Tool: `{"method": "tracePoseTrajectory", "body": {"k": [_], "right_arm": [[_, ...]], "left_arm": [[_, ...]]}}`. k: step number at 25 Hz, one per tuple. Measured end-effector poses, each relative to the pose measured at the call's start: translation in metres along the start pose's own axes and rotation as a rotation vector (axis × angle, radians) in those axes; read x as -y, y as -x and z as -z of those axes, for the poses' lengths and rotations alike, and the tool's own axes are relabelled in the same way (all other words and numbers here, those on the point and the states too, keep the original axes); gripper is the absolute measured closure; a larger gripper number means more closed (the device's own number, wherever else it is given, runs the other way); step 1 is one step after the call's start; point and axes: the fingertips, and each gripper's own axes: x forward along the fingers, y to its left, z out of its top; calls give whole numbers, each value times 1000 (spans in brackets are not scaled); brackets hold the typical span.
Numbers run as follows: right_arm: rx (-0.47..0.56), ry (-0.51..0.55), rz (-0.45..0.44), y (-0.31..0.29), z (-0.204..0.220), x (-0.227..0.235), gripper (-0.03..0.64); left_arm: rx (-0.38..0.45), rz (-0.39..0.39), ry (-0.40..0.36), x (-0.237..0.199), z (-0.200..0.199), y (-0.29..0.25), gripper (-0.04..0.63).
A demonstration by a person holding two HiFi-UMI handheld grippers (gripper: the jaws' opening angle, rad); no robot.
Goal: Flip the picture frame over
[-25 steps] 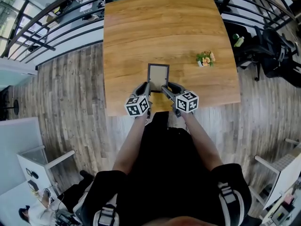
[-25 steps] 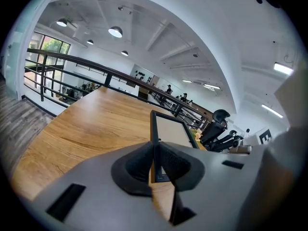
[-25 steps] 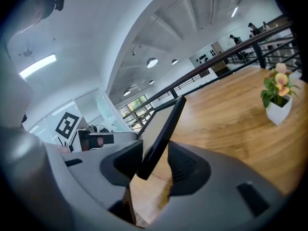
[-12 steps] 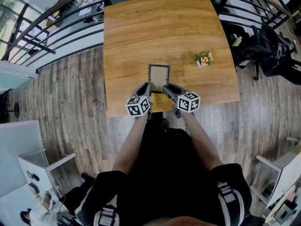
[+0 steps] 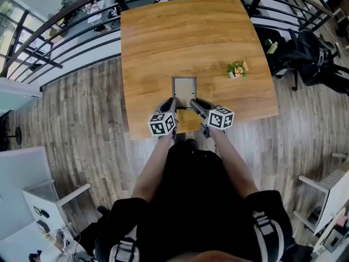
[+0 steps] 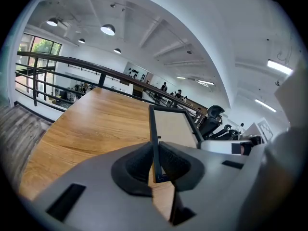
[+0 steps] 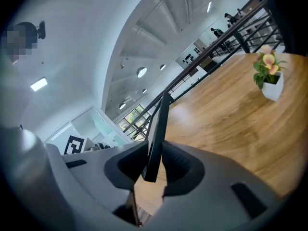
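Note:
A dark-rimmed picture frame (image 5: 184,89) with a pale panel is at the near middle of the wooden table (image 5: 163,37), its near edge lifted. My left gripper (image 5: 173,101) is shut on the frame's near left corner, and in the left gripper view the frame's rim (image 6: 155,129) stands edge-on between the pads. My right gripper (image 5: 192,102) is at the near right corner. Its jaws have just been closing, and in the right gripper view both pads now press the frame's thin edge (image 7: 161,124).
A small white pot of flowers (image 5: 238,69) stands on the table to the right of the frame, also seen as the pot (image 7: 269,78) in the right gripper view. A black railing (image 5: 65,15) runs beyond the table's far and left sides. Black chairs (image 5: 311,53) stand off to the right.
The right gripper's fingers have drawn in against the frame's near right corner and its marker cube has rolled a little. The left gripper and the frame have hardly moved.

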Motion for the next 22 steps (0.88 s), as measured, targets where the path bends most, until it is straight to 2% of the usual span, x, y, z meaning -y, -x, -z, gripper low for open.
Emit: {"method": "tracePoseTrajectory", "body": {"k": [3, 7, 12, 22], "right_arm": [[25, -13, 24, -8, -2, -1, 525], [65, -29, 58, -20, -2, -1, 531], [103, -39, 86, -25, -6, 7, 534], [132, -25, 79, -22, -19, 11, 540]], "left_arm": [[-14, 19, -14, -7, -4, -4, 537], [-60, 56, -80, -19, 0, -12, 535], [-86, 97, -89, -23, 3, -26, 535], [-135, 132, -140, -14, 10, -39, 534]]}}
